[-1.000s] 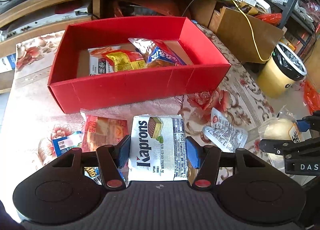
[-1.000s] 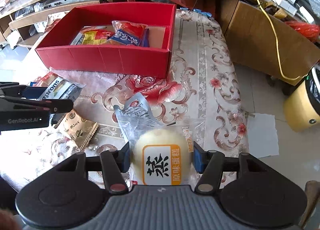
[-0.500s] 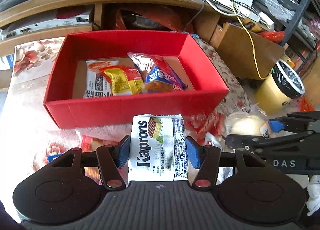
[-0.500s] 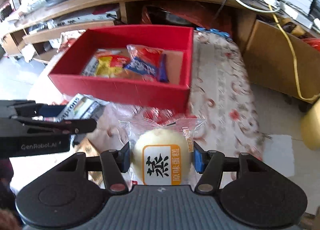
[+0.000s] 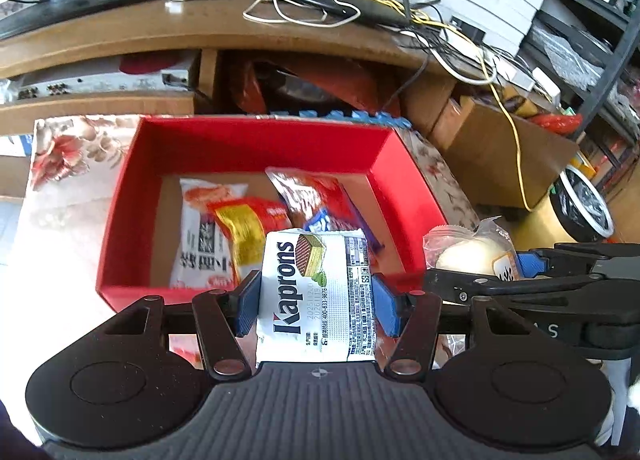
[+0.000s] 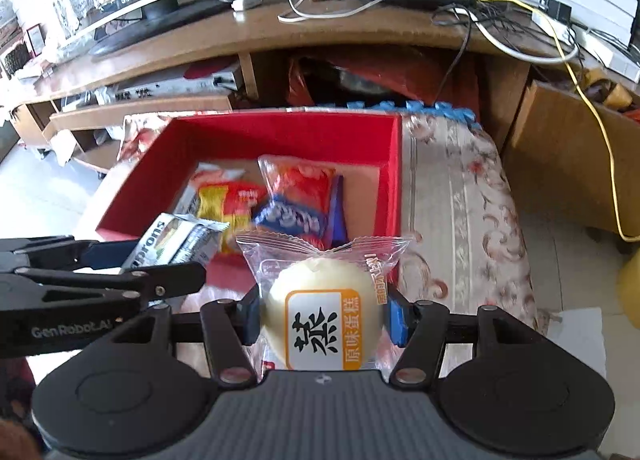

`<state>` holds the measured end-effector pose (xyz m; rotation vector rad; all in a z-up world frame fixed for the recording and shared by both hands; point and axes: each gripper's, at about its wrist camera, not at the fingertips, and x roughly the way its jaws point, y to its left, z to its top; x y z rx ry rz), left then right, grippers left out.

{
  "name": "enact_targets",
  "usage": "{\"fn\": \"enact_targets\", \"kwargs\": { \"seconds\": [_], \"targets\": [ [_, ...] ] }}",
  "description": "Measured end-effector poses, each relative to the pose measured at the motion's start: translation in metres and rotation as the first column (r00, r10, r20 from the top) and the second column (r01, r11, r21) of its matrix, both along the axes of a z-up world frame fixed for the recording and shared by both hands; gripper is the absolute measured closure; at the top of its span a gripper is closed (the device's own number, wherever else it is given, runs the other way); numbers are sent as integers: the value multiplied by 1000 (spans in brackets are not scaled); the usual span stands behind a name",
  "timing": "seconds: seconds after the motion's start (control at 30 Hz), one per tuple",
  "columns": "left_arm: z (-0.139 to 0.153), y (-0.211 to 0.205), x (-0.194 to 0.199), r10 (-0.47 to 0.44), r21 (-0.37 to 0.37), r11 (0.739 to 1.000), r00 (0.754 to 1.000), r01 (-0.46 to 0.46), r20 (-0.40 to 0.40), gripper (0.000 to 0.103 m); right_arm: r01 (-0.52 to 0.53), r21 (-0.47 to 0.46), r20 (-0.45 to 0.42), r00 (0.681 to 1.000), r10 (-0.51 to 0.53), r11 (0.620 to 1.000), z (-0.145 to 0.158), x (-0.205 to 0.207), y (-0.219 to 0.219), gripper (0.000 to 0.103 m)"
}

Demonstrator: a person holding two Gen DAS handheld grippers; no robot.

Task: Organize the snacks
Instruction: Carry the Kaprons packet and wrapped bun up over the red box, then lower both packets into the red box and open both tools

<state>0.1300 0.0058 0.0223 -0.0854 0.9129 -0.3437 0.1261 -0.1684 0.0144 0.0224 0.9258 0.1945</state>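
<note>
My left gripper (image 5: 316, 306) is shut on a white Kaprons wafer pack (image 5: 316, 292) and holds it over the front wall of the red box (image 5: 256, 140). My right gripper (image 6: 322, 316) is shut on a round steamed cake in a clear wrapper (image 6: 324, 320), held just in front of the box's (image 6: 280, 132) near right corner. The box holds a white-and-orange packet (image 5: 204, 228), a red-and-yellow packet (image 5: 248, 228) and a red-and-blue bag (image 6: 296, 200). Each gripper shows in the other's view: the right one (image 5: 500, 272) and the left one (image 6: 120, 260).
The box sits on a floral cloth (image 6: 460, 196). Behind it is a wooden TV stand (image 5: 200, 32) with cables and a monitor. A cardboard box (image 5: 500, 156) and a yellow bin (image 5: 576, 212) stand on the floor to the right.
Both grippers have risen and moved forward toward the red box with their snacks. The loose packets on the cloth have dropped out of view.
</note>
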Motion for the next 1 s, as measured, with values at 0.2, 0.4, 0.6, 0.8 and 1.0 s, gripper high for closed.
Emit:
{"fn": "enact_targets", "kwargs": {
  "seconds": [0.2, 0.4, 0.6, 0.8, 1.0],
  "targets": [
    [3, 0, 23, 31, 7, 999, 999, -31, 17, 39, 16, 9, 16, 1000, -16, 1000, 3, 27, 3, 48],
    [1, 2, 43, 56, 15, 998, 998, -57, 19, 39, 23, 12, 16, 1000, -24, 1000, -1, 55, 6, 48],
    [-3, 2, 57, 75, 36, 996, 997, -76, 16, 39, 27, 9, 13, 1000, -28, 1000, -6, 74, 9, 49],
    [-9, 3, 65, 87, 47, 995, 996, -88, 10, 39, 31, -3, 8, 999, -31, 1000, -12, 84, 12, 49],
    [-14, 5, 69, 103, 71, 992, 995, -103, 11, 39, 32, -4, 7, 999, -32, 999, -18, 91, 16, 49]
  ]
}}
